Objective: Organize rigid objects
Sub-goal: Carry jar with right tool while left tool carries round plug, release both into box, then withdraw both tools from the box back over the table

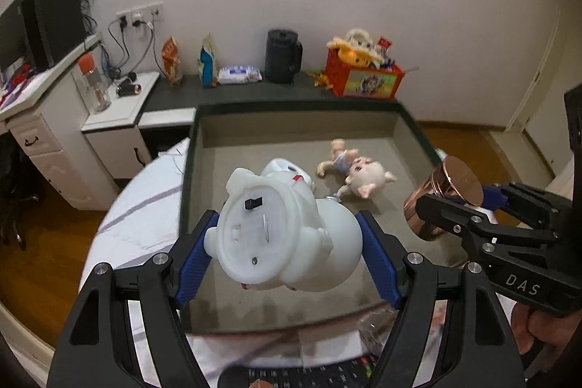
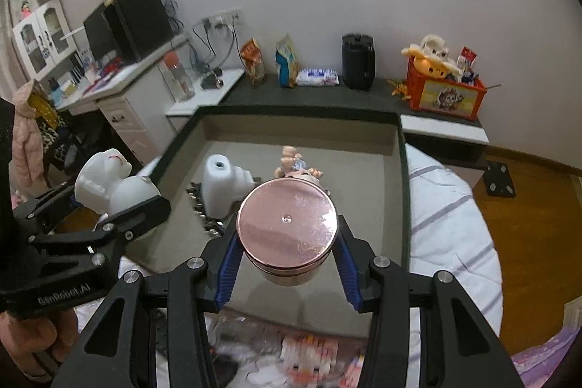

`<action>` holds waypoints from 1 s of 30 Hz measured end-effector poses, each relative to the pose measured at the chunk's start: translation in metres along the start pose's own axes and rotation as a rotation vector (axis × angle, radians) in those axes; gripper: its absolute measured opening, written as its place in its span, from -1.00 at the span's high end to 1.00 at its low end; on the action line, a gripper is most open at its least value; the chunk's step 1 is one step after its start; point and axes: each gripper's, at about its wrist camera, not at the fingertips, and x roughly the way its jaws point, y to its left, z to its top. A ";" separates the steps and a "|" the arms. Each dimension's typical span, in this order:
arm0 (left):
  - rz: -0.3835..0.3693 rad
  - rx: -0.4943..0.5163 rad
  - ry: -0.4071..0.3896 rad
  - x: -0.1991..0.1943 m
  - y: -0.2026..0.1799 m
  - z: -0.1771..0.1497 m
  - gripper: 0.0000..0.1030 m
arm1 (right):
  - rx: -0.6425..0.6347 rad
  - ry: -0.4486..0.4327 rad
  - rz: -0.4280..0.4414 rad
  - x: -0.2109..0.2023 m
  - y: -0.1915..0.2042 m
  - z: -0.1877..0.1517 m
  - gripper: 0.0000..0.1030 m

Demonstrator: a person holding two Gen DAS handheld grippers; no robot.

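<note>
Two grips at once, one per side. Clamped the left gripper [image 1: 287, 220] on a white toy figurine [image 1: 280, 235], with a blue pad [image 1: 192, 264] pressed to each flank and the flat base with its black switch turned toward the lens. Held it in the air near the left rim of the dark-rimmed tray [image 1: 382, 122], clear of the beige lining. Closed the right gripper [image 2: 287, 231] around a copper tin [image 2: 287, 220], lid facing the camera, fingers squeezing the round wall from both sides. Kept that tin lifted too, toward the tray's right rim as seen from the left wrist. Saw it there as well [image 1: 447, 188], pinched in the right gripper [image 1: 480, 202], well apart from the figurine.

Lying on the tray floor: a pink pig doll [image 1: 360, 175] on its side, and beside it a white plastic piece [image 2: 222, 180]. Could not tell whether those two touched. Under the tray, a white striped bed cover [image 2: 447, 224]. Beyond, on the dark shelf [image 1: 254, 90] against the wall, a black jug [image 1: 282, 55] and a red toy box [image 1: 363, 75].
</note>
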 end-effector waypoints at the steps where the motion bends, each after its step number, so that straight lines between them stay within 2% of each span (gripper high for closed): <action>1: 0.000 0.001 0.011 0.006 0.000 -0.001 -0.48 | 0.000 0.015 -0.005 0.008 -0.002 0.000 0.06; 7: 0.003 0.004 0.063 0.036 0.000 -0.005 -0.48 | 0.002 0.075 -0.023 0.037 -0.008 -0.004 0.06; 15: 0.036 0.026 0.094 0.050 -0.003 -0.007 -0.51 | -0.006 0.105 -0.058 0.048 -0.009 -0.010 0.05; 18: 0.048 0.031 0.089 0.046 -0.005 -0.009 -0.59 | -0.014 0.100 -0.069 0.046 -0.009 -0.010 -0.11; 19: 0.051 0.026 0.087 0.045 -0.004 -0.008 -0.62 | -0.012 0.094 -0.077 0.044 -0.009 -0.009 -0.21; 22: 0.059 0.006 0.075 0.035 0.000 -0.008 -0.93 | 0.008 0.080 -0.083 0.036 -0.015 -0.010 -0.57; 23: 0.058 0.002 0.067 0.031 0.002 -0.008 -1.00 | 0.013 0.074 -0.070 0.032 -0.016 -0.011 -0.59; 30: 0.047 -0.012 0.003 -0.014 0.004 -0.017 -1.00 | 0.047 0.026 -0.030 0.001 -0.012 -0.013 -0.70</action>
